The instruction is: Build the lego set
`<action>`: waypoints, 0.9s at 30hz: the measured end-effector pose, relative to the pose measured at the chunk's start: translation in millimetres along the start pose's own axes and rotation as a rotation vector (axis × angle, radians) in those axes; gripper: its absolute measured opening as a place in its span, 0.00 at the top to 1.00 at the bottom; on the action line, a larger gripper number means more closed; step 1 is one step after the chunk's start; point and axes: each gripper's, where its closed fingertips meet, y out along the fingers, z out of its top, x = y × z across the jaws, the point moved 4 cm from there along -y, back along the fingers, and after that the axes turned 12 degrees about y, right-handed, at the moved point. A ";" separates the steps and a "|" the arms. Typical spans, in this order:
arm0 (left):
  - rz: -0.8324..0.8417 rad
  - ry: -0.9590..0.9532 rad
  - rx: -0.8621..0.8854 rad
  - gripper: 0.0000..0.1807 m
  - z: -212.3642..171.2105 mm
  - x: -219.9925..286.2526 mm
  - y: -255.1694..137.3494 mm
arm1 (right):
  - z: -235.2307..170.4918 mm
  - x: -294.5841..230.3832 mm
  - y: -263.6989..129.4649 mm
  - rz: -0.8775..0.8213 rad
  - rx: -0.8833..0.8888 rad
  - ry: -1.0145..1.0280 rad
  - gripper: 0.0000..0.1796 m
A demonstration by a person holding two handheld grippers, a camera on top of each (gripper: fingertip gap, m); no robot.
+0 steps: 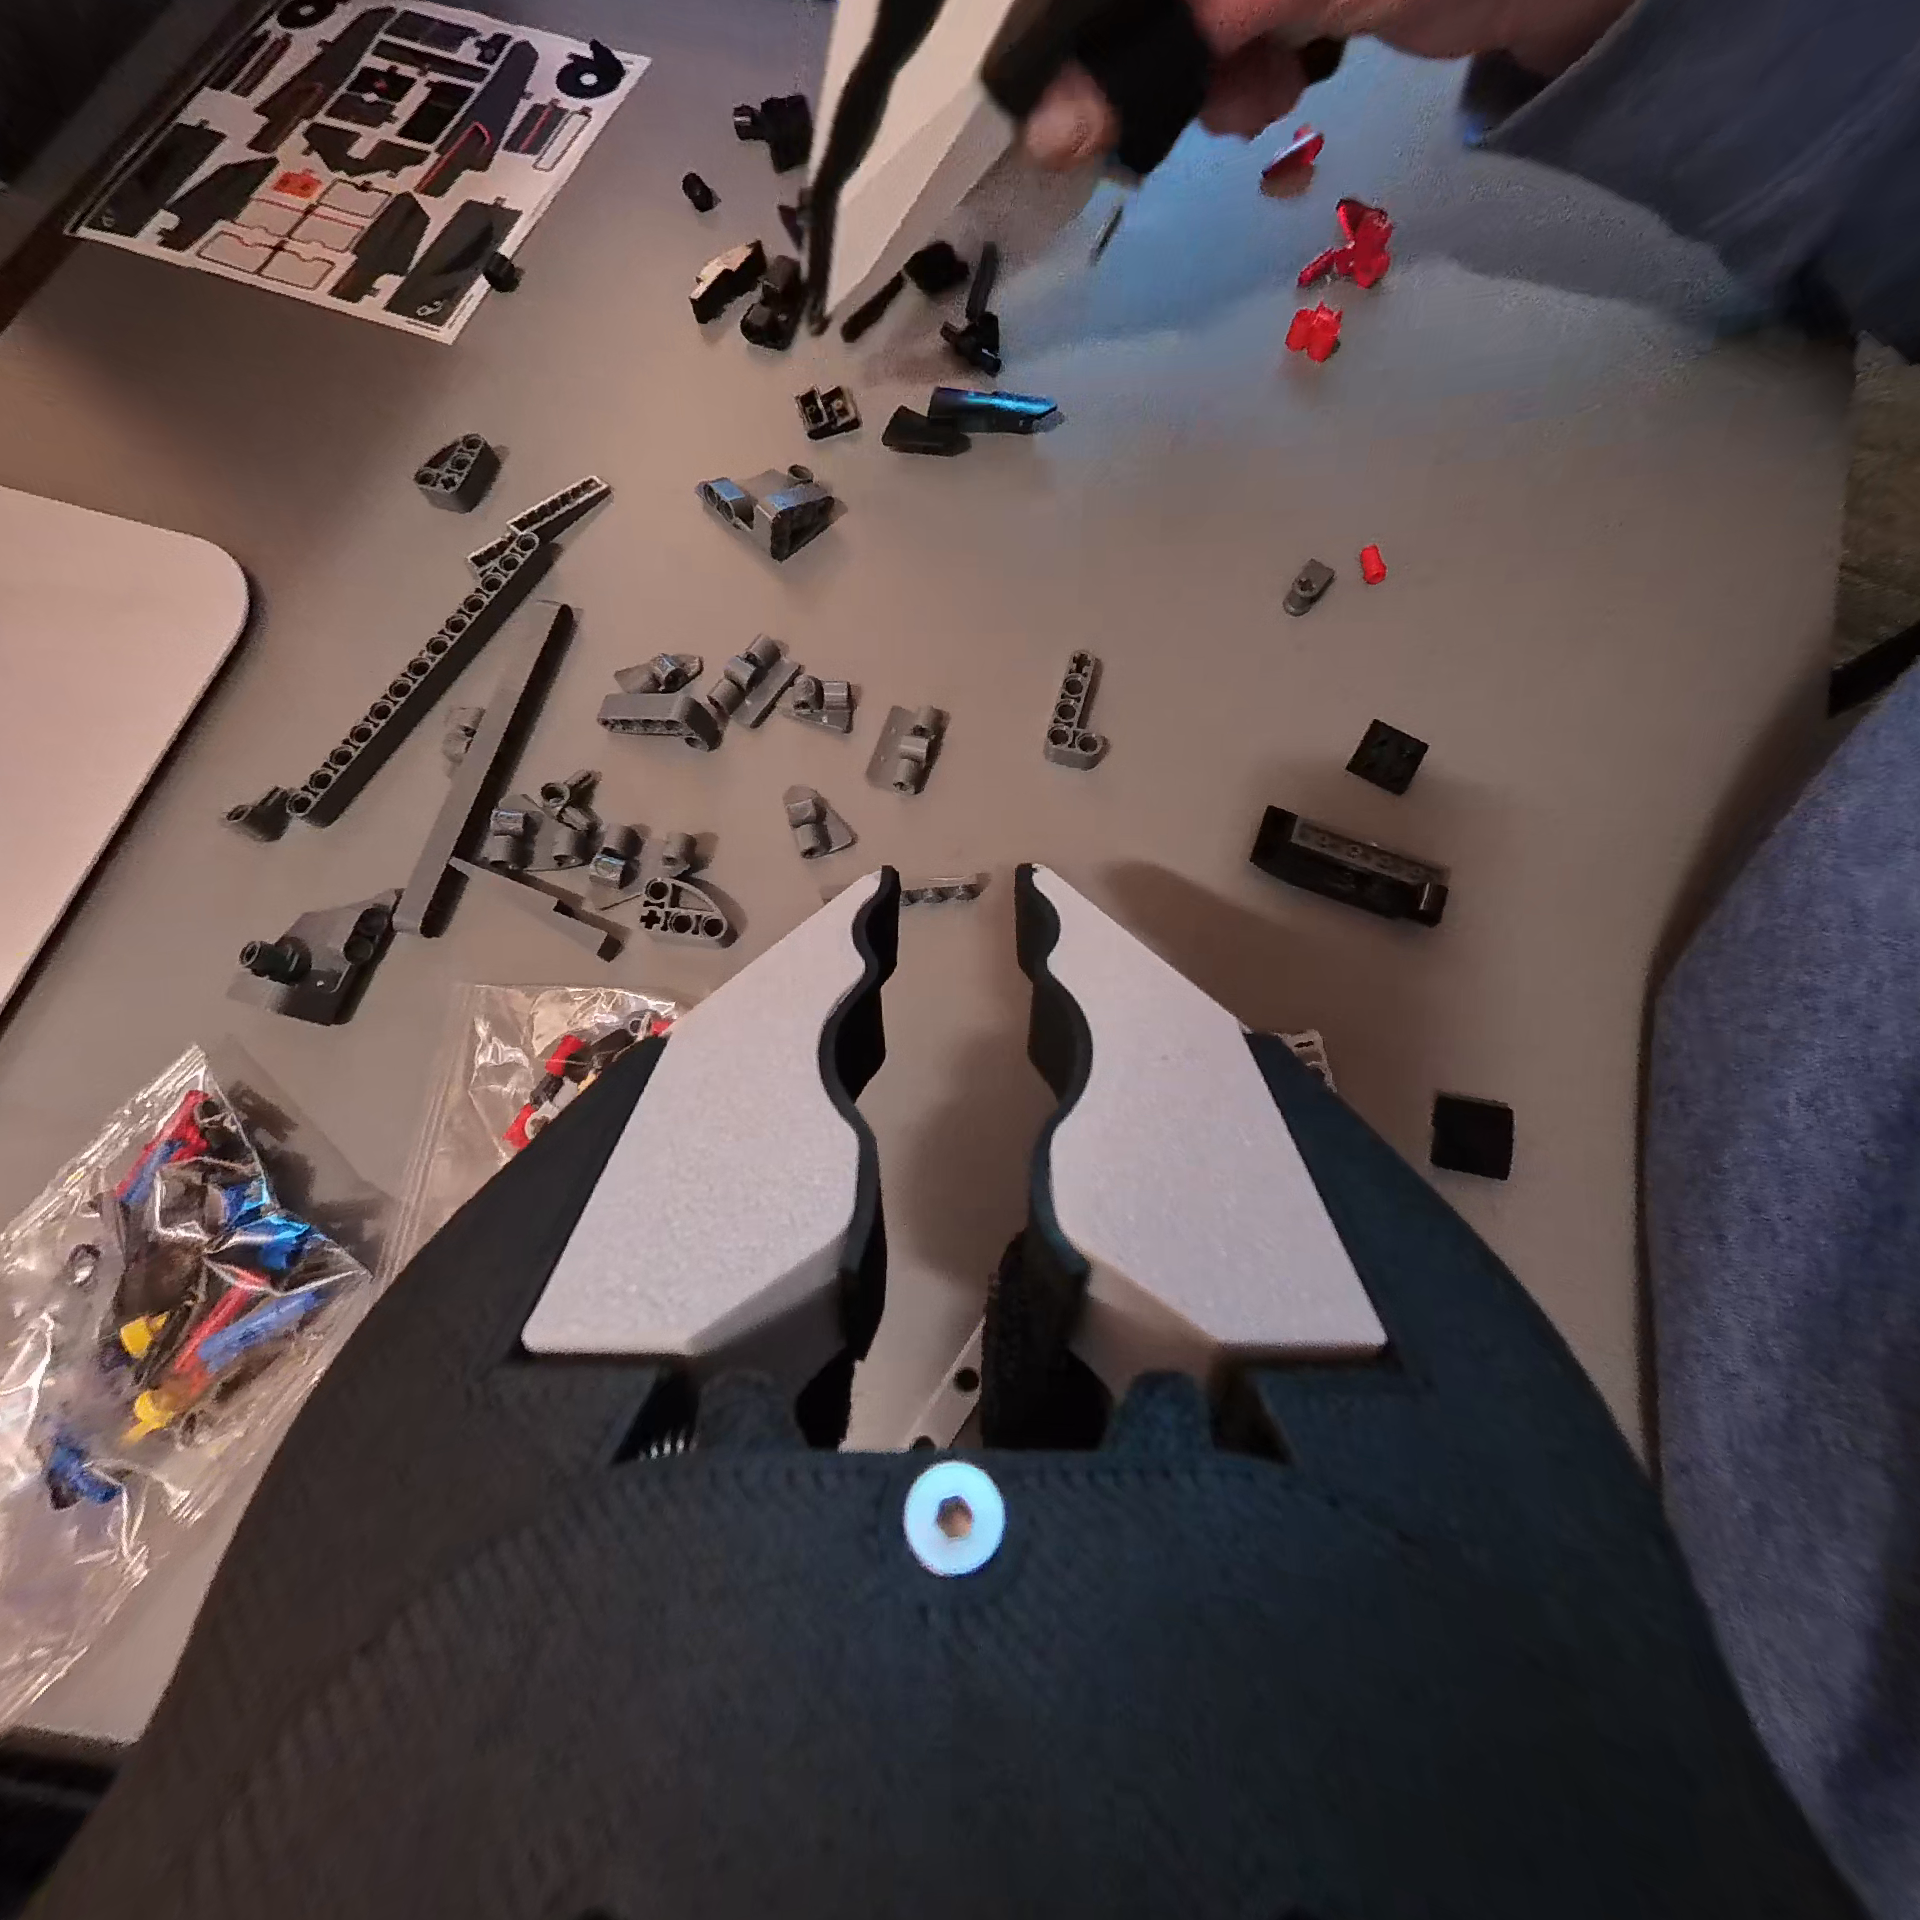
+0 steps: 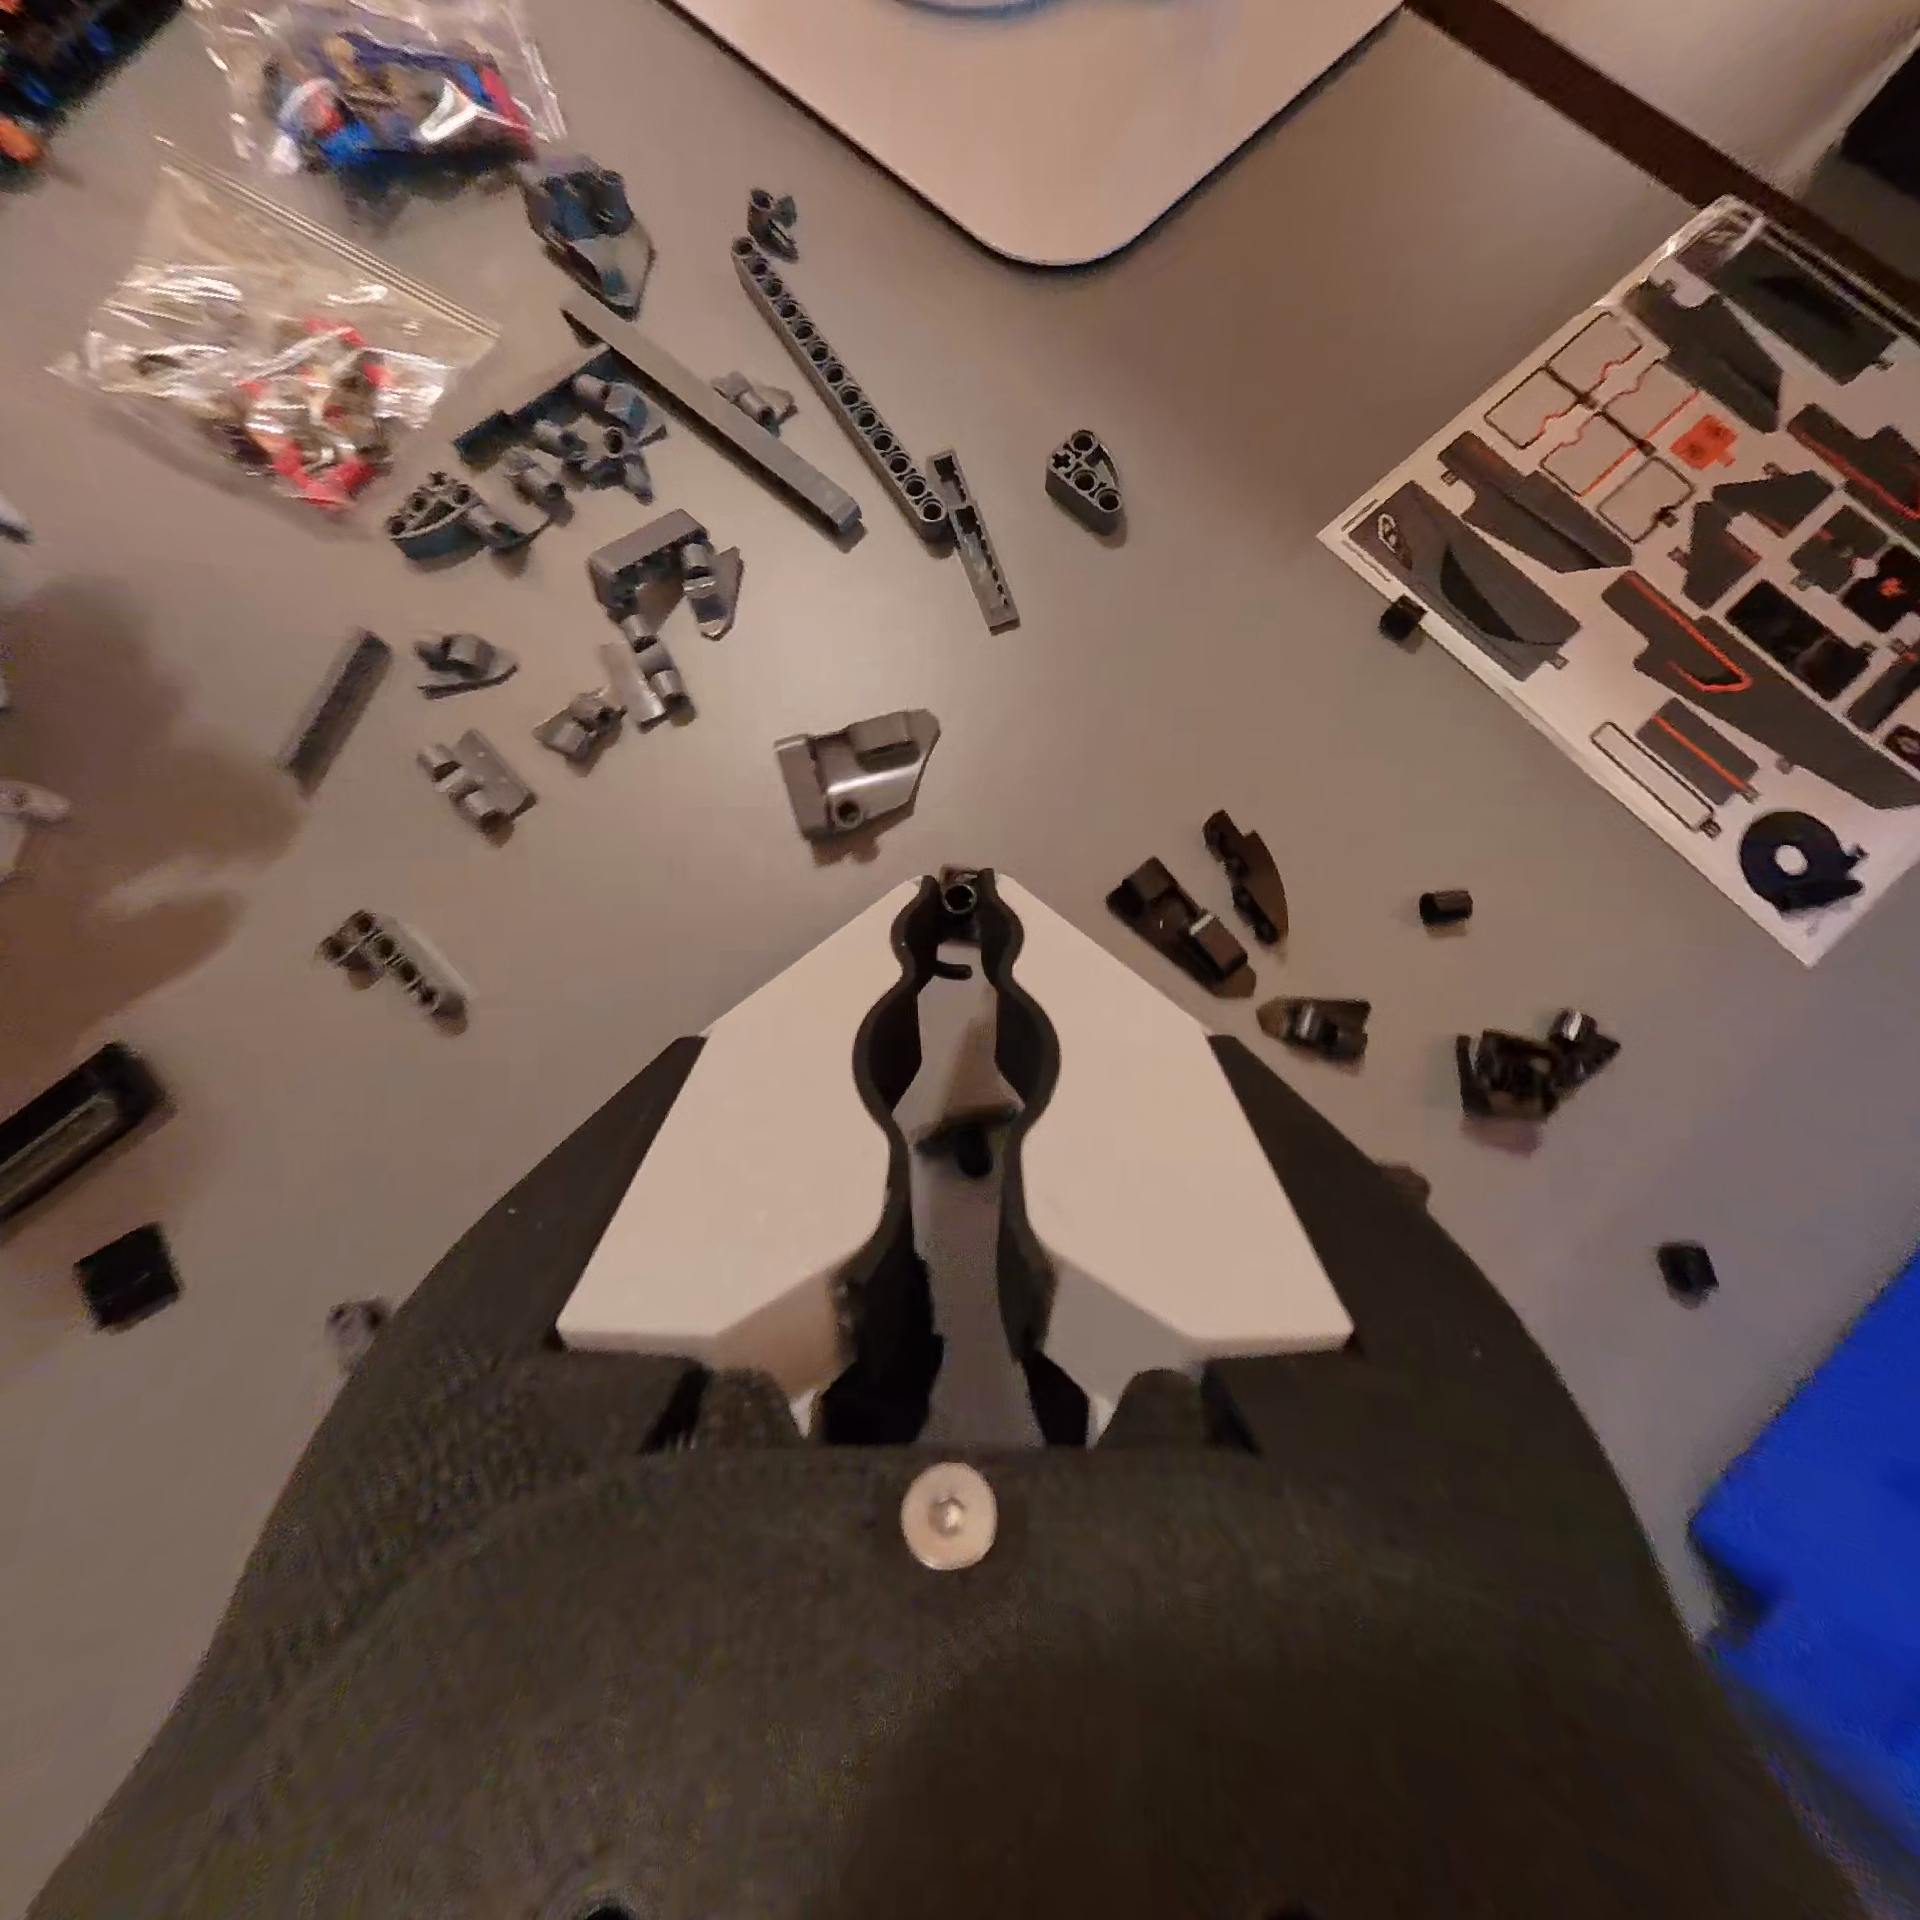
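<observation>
In the left wrist view my left gripper is open and empty, low over the table, with a small grey piece on the table just beyond its tips. Loose grey lego pieces and a long grey beam lie ahead to its left. In the right wrist view my right gripper is shut on a small black tubular lego piece at its fingertips. The right gripper also shows blurred at the top of the left wrist view, its tips among black pieces.
A sticker sheet lies at the right. Clear bags of coloured parts sit near the left gripper. Red pieces, a black brick, black pieces, a white rounded board and a blue object are around. Across from one pair of fingers to the other is roughly 20 cm. The long grey beam is about 15 cm from both grippers' fingertips. Look for it in the right wrist view too.
</observation>
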 end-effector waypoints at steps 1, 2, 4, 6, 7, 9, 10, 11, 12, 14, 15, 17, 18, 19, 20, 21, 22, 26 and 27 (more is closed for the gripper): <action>0.000 -0.001 0.001 0.89 -0.1 -0.2 -0.6 | -3.4 -2.1 -9.7 0.003 0.007 0.002 0.98; 0.000 -0.001 0.001 0.89 -0.1 -0.2 -0.9 | -8.8 -4.4 -18.9 0.006 0.009 0.004 0.98; -0.003 0.001 0.004 0.89 0.8 0.2 -0.2 | -23.2 -8.9 -34.4 0.008 0.008 0.011 0.98; -0.010 0.007 0.006 0.89 2.4 1.3 2.5 | -39.3 -14.4 -42.9 0.010 -0.001 0.019 0.98; -0.014 0.011 0.005 0.89 3.4 2.2 4.5 | -47.5 -16.5 -44.4 0.003 -0.013 0.017 0.98; -0.020 0.023 0.004 0.89 5.9 4.1 8.5 | -60.8 -20.9 -44.3 -0.007 -0.028 0.007 0.98; -0.021 0.028 0.002 0.89 6.9 4.9 10.2 | -66.0 -22.5 -43.0 -0.007 -0.036 0.010 0.98; -0.021 0.033 0.000 0.89 8.0 5.6 11.5 | -69.9 -24.2 -41.4 -0.004 -0.041 0.010 0.98; -0.022 0.035 -0.001 0.89 8.7 6.3 12.3 | -72.4 -25.7 -39.7 -0.002 -0.041 0.006 0.98; -0.021 0.035 -0.005 0.89 8.9 7.3 12.8 | -75.7 -27.0 -35.7 -0.006 -0.047 -0.001 0.98; -0.021 0.034 -0.008 0.89 8.4 7.5 12.6 | -76.2 -27.3 -33.9 -0.006 -0.046 -0.004 0.98; -0.018 0.030 -0.013 0.89 7.0 7.5 12.0 | -76.6 -28.2 -31.0 -0.004 -0.045 -0.010 0.97; -0.017 0.028 -0.016 0.89 6.3 7.5 11.9 | -76.6 -28.6 -30.1 -0.004 -0.045 -0.012 0.96; -0.017 0.026 -0.019 0.89 5.6 7.4 11.8 | -76.6 -28.8 -29.7 -0.002 -0.046 -0.012 0.95; -0.017 0.025 -0.020 0.89 5.2 7.2 11.9 | -76.6 -28.9 -29.7 0.000 -0.048 -0.010 0.93; -0.018 0.024 -0.020 0.89 5.1 7.1 12.1 | -76.6 -28.7 -30.1 0.001 -0.048 -0.008 0.92; -0.019 0.023 -0.019 0.89 5.3 7.0 12.3 | -76.1 -28.3 -31.3 -0.001 -0.046 -0.009 0.92; -0.022 0.025 -0.013 0.89 7.8 5.9 13.2 | -73.1 -26.3 -41.0 -0.006 -0.023 -0.001 0.92; -0.022 0.027 -0.012 0.89 8.4 5.7 13.4 | -72.5 -24.7 -44.1 -0.013 -0.017 0.002 0.92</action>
